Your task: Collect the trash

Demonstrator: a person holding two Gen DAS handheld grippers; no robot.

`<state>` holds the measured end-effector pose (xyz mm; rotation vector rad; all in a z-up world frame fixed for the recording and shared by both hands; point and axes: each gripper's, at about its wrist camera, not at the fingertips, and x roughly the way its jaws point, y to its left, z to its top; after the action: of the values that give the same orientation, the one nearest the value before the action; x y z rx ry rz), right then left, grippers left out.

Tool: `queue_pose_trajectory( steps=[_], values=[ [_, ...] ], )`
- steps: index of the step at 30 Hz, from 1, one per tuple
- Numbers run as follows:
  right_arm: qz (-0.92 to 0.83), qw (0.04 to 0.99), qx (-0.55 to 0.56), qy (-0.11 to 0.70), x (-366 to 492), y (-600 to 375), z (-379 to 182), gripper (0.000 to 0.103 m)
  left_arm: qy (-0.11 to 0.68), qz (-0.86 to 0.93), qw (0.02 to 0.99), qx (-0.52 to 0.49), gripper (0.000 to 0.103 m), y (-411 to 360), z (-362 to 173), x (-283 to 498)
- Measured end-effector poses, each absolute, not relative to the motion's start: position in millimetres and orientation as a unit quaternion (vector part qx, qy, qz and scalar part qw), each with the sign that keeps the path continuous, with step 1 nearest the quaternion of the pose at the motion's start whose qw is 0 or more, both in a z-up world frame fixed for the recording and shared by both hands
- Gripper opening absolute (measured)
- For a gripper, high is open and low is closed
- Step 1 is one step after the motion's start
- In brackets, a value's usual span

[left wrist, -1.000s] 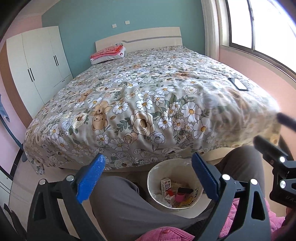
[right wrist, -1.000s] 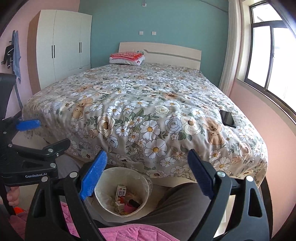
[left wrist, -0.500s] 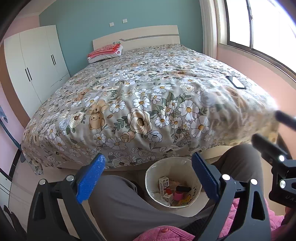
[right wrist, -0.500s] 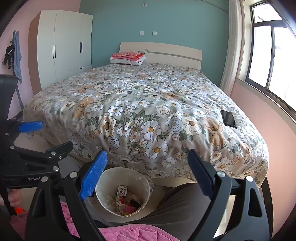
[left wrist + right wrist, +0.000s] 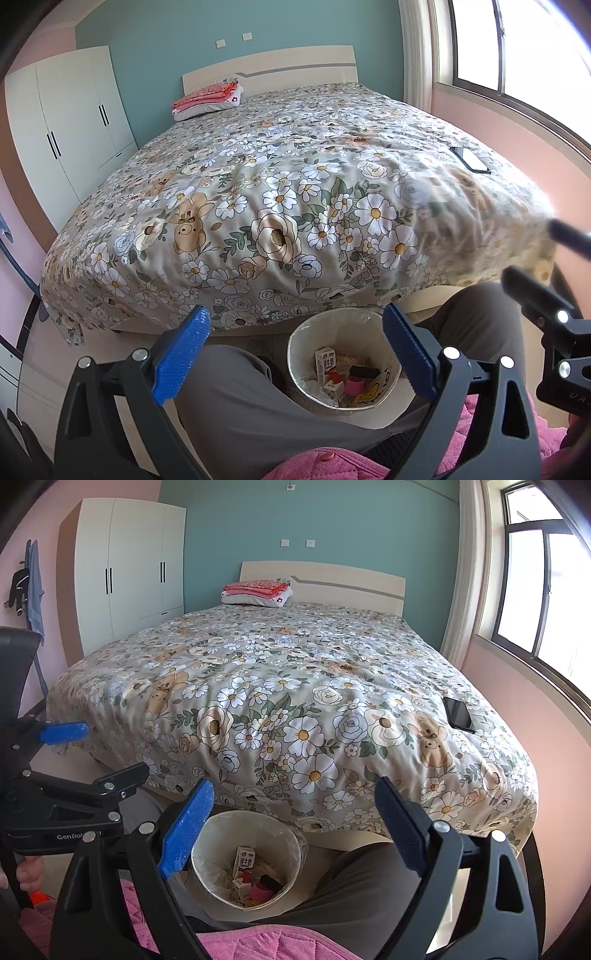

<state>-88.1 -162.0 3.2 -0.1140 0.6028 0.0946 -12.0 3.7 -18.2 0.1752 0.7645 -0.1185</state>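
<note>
A floral-covered bed (image 5: 295,709) fills mid-frame, its foot edge overhanging a lined trash bin (image 5: 207,849) between the person's knees. Both the left gripper (image 5: 295,350) and right gripper (image 5: 291,830) hover with jaws wide, empty. Nothing has shifted since earlier.

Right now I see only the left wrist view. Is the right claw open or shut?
Observer: Open. The right claw has its pads wide apart, with nothing between them.
Operator: Does anything hang on the wall at the left?
Observer: Yes, blue clothes hang there, beside the wardrobe.
Operator: Is any trash lying outside the bin?
Observer: I see only something orange, low at the left. I cannot tell what it is.
</note>
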Motion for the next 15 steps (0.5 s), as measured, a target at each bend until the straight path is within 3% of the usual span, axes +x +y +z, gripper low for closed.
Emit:
queue_pose_trajectory(
  steps=[15],
  values=[
    [0.046, 0.952, -0.053, 0.298, -87.5, -164.3, 1.8, 0.087, 0.367, -0.063, 0.924, 0.085, 0.096, 3.3, -15.4, -15.3]
  ],
)
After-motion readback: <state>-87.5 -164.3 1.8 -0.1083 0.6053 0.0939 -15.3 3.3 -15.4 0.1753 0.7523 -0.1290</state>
